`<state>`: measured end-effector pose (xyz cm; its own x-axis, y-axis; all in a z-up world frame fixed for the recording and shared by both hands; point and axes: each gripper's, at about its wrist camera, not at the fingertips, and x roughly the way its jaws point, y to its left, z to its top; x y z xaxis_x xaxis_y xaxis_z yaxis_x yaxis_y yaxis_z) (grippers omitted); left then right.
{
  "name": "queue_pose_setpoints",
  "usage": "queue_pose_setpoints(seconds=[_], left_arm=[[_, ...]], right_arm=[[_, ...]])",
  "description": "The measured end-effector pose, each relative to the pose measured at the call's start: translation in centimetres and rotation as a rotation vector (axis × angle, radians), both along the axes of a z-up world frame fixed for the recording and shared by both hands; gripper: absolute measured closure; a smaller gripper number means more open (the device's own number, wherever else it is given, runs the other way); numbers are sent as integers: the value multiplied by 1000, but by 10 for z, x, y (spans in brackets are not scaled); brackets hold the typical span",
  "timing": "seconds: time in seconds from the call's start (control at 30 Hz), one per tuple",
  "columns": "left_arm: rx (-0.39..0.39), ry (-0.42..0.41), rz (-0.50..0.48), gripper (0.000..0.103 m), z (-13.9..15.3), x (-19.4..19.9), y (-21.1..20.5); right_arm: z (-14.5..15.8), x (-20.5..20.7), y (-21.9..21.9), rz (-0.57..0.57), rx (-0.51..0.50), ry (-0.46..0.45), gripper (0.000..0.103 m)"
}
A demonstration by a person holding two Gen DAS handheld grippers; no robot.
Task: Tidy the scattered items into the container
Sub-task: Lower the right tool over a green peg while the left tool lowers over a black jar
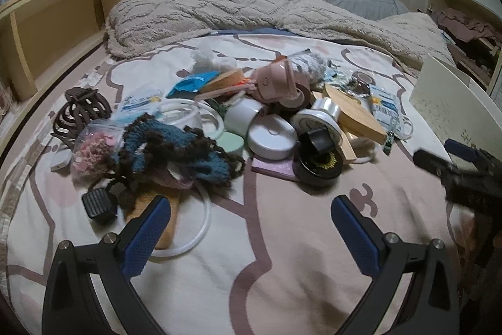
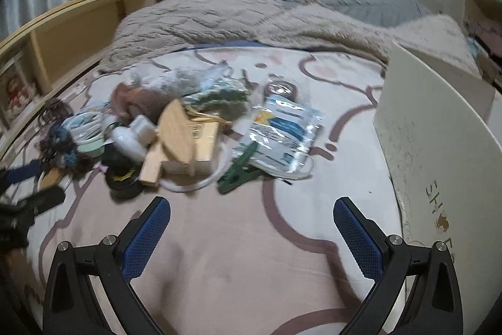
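The left gripper (image 1: 251, 209) hangs with its jaws spread wide and empty above the patterned bedspread (image 1: 282, 240), just short of a blue and brown knitted piece (image 1: 188, 149) and a black clip (image 1: 97, 204) at the near edge of the scattered pile. The right gripper (image 2: 252, 211) is likewise spread and empty over bare bedspread, with a green clothespin (image 2: 240, 170) and a clear plastic packet (image 2: 279, 134) ahead of it. The cream box (image 2: 433, 143), the container, stands upright at the right of the pile, apart from both grippers.
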<state>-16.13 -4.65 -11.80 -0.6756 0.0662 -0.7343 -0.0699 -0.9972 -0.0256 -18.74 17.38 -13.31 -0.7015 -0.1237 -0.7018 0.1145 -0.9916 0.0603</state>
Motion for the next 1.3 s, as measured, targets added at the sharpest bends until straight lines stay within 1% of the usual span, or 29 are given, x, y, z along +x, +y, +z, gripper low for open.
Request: queue_pose_setpoints(seconds=[0.07, 0.17, 0.33, 0.4, 0.43, 0.47, 0.5, 0.53, 0.57, 0.63, 0.73, 0.83, 0.9, 0.93, 0.97, 1.0, 1.03, 1.1, 1.17, 1.3], left_arm=[[6, -14, -11, 0, -4, -1, 4], [20, -41, -28, 0, -10, -2, 9], [36, -70, -32, 0, -19, -4, 13], [52, -85, -30, 0, -23, -4, 12], [59, -89, -30, 0, -25, -5, 12], [63, -93, -30, 0, -26, -5, 13], [64, -94, -30, 0, -27, -5, 13], [67, -102, -30, 0, -28, -5, 14], [78, -117, -27, 0, -31, -6, 13], [90, -132, -20, 1, -34, -8, 12], [74, -132, -20, 2, -35, -7, 15], [86, -126, -11, 2, -35, -6, 14], [98, -114, -6, 18, -33, -5, 12], [112, -109, -6, 22, -31, -6, 10], [125, -106, -8, 28, -30, -6, 8], [139, -103, -10, 36, -29, -7, 7], [151, -100, -17, 39, -27, -8, 7], [170, -95, -47, 51, -24, -11, 10], [173, -87, -72, 55, -21, -14, 16], [147, -55, -127, 56, -14, -22, 32]], right_arm=[[-2, -7, 8, -41, -17, -22, 0], [-6, -18, 14, -48, -56, -59, 0], [-8, -27, 9, -32, -30, -50, 0], [-9, -31, 5, -11, -28, -46, 7], [-10, -33, 4, -1, -31, -50, 19], [-12, -36, 3, 5, -40, -61, 26], [-15, -39, 4, 9, -52, -73, 30], [-18, -41, 4, 16, -64, -87, 38], [-20, -43, 4, 21, -76, -103, 42], [-24, -46, 6, 33, -109, -117, 42], [-24, -48, 8, 42, -139, -116, 42], [-24, -49, 5, 53, -144, -117, 42], [-22, -47, 2, 59, -138, -118, 45], [-21, -45, 1, 61, -142, -123, 48], [-20, -44, 0, 63, -148, -131, 49], [-20, -43, -2, 69, -158, -139, 49], [-21, -42, -4, 79, -168, -145, 49], [-24, -41, -10, 93, -156, -155, 49], [-25, -40, -14, 97, -131, -152, 49], [-27, -40, -12, 88, -135, -145, 49]])
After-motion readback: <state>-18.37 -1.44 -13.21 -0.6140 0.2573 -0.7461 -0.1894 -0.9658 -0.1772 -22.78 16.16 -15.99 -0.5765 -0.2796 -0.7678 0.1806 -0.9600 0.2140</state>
